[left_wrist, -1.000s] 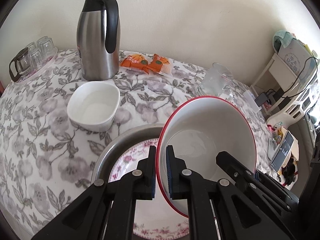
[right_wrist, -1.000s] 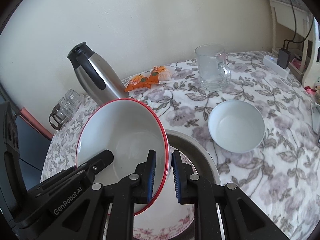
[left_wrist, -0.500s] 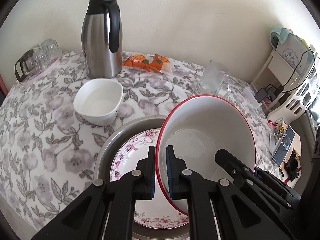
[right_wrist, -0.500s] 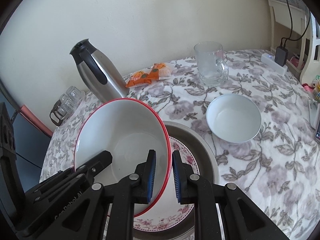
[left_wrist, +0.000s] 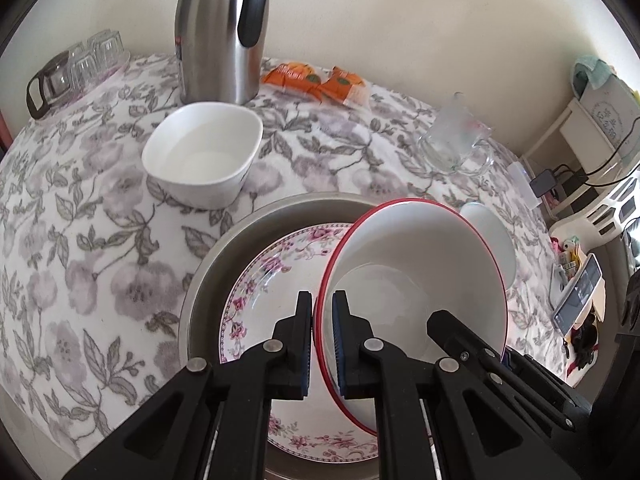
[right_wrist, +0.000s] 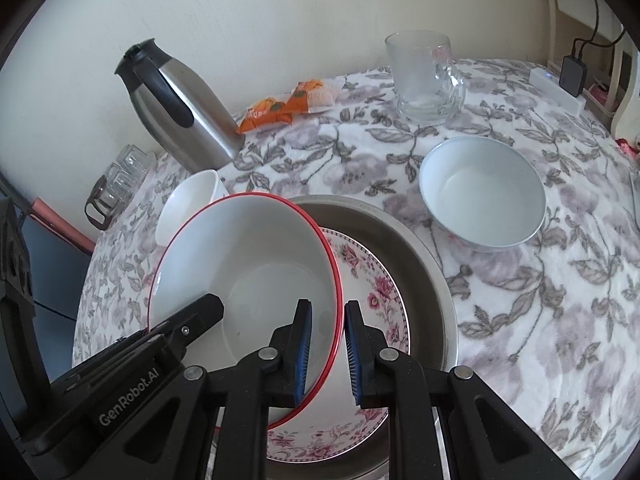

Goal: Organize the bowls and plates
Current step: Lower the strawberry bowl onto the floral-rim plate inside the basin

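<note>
The red-rimmed bowl [left_wrist: 416, 272] is white inside, deep and round, with a thin red line running along its lip. It hangs tilted over the floral plate [left_wrist: 276, 276], a white dish edged with pink flowers, which sits inside a grey metal basin [left_wrist: 224, 248] on the tabletop [left_wrist: 80, 240]. Whether the bowl's underside touches the plate I cannot tell.

Two hand-held grippers carry the bowl between them, one on each side of its rim. The left hand-held gripper [left_wrist: 322, 340] is pinched tight on the rim, one blue-padded finger outside the bowl and one inside, with only the thin wall between them. The right hand-held gripper [right_wrist: 327, 348] straddles the opposite edge the same way, its jaws set a little wider but closed on the rim. Both point steeply downward toward the basin.

Beyond the basin, a squarish white bowl [left_wrist: 202, 160] stands on the flowered cloth, and past it against the wall a steel thermos jug [left_wrist: 220, 32] with a black handle. To the other side of the basin sits a round white bowl [right_wrist: 482, 192], and farther back a glass mug [right_wrist: 424, 76]. Orange snack packets [left_wrist: 316, 82] lie near the wall between the jug and the mug.
</note>
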`<state>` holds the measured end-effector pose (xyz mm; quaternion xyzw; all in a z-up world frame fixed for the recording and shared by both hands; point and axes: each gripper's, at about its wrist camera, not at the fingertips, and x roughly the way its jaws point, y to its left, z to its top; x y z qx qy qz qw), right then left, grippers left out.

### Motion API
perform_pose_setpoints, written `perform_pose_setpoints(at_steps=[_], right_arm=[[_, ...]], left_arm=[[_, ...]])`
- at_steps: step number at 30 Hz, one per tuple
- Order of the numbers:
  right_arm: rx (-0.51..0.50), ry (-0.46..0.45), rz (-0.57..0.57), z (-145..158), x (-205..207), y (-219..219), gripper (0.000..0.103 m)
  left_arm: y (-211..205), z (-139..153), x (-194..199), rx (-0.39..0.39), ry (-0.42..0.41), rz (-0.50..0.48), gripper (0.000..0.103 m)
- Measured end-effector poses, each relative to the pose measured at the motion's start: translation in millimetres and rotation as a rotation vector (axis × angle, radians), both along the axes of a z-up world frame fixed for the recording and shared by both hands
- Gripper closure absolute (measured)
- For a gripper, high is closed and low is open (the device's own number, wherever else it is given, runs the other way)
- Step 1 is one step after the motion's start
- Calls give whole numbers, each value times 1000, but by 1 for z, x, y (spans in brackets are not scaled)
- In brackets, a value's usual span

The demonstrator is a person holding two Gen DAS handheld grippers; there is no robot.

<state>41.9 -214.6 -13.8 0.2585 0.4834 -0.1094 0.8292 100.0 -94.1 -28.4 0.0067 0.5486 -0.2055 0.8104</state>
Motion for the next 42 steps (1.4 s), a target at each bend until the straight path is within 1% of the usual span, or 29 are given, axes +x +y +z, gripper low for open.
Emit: perform_pose_setpoints(at_steps=[10,34,42], right_arm=[[6,31,4,-9,5,2,85],[12,85,14,-24,15,8,85],[5,81,15,-24,17,9,83]], left_arm=[[2,-11,7,6,36,12,93],[5,-25,14,18,85,36,93],[6,-28,16,18,96,40,93]])
